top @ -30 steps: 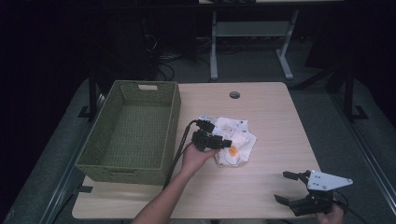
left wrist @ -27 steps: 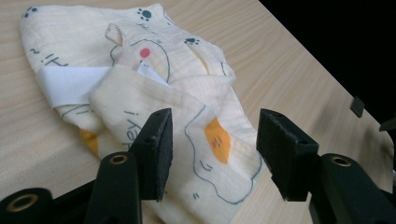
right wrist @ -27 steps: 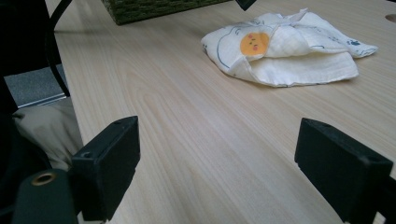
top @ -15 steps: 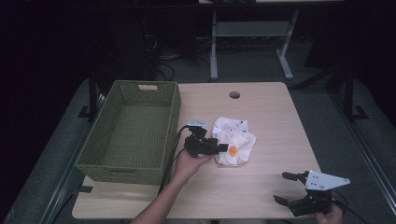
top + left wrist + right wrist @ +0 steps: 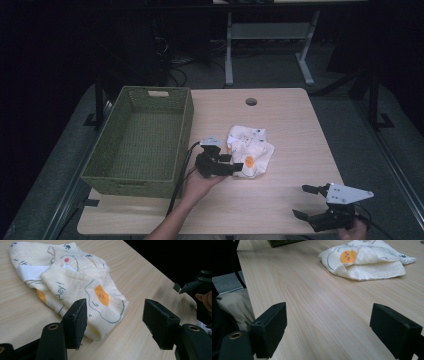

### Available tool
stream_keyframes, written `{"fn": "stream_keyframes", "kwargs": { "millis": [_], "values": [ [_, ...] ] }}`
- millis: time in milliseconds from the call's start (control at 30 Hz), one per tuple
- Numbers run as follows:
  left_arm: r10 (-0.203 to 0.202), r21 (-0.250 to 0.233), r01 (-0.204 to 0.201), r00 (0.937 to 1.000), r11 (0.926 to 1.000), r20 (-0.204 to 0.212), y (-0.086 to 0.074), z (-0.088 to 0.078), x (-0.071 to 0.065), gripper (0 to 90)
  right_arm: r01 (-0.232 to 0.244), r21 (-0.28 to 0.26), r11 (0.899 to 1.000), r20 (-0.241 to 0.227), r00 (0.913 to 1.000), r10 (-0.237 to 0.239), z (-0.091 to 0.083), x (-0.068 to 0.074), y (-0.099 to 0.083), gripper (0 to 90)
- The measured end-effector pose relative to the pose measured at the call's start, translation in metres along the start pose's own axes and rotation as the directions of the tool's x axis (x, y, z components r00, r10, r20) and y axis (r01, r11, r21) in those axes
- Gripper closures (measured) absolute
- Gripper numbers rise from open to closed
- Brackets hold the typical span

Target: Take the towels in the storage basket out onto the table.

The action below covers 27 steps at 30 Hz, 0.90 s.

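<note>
A cream cloth (image 5: 252, 147) printed with orange-and-white egg shapes lies folded near the middle of the wooden table (image 5: 290, 120). My left gripper (image 5: 233, 165) is at the cloth's left edge and points right at it. Its jaws have just been opening and are open. In the left gripper view, the cloth's (image 5: 75, 282) near corner lies on the table between the jaws of the left gripper (image 5: 115, 317), and neither pad presses on it. My right gripper (image 5: 300, 201) rests open at the table's front right corner. In the right gripper view, nothing lies between the jaws of the right gripper (image 5: 329, 327), and the cloth (image 5: 367, 260) lies farther off.
A green woven basket (image 5: 130, 182) stands empty along the table's left side, close to the left gripper's cable. A round cable hole (image 5: 251, 101) sits near the far edge. Bare tabletop stretches from the cloth to the right gripper.
My left gripper has drawn back off the cloth, leftward and toward the near edge, with its jaws wider. The cloth now lies flat on the table. The right gripper has stayed put.
</note>
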<state>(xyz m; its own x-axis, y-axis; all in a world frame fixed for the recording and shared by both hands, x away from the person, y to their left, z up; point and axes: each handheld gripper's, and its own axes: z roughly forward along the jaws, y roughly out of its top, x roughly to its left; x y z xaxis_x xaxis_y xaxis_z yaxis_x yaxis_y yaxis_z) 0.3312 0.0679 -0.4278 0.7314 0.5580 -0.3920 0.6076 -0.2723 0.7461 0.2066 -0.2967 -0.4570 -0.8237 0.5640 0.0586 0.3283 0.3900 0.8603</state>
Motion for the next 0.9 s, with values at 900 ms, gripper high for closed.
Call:
{"fn": "stream_keyframes", "kwargs": {
  "millis": [900],
  "values": [
    [0.115,-0.003,-0.115,0.9932,0.9934,-0.022,-0.033,-0.019,-0.02,32.0,-0.001,0.013,1.0,0.013,0.9999,0.001,0.001,0.0,-0.001,13.8]
  ]
}}
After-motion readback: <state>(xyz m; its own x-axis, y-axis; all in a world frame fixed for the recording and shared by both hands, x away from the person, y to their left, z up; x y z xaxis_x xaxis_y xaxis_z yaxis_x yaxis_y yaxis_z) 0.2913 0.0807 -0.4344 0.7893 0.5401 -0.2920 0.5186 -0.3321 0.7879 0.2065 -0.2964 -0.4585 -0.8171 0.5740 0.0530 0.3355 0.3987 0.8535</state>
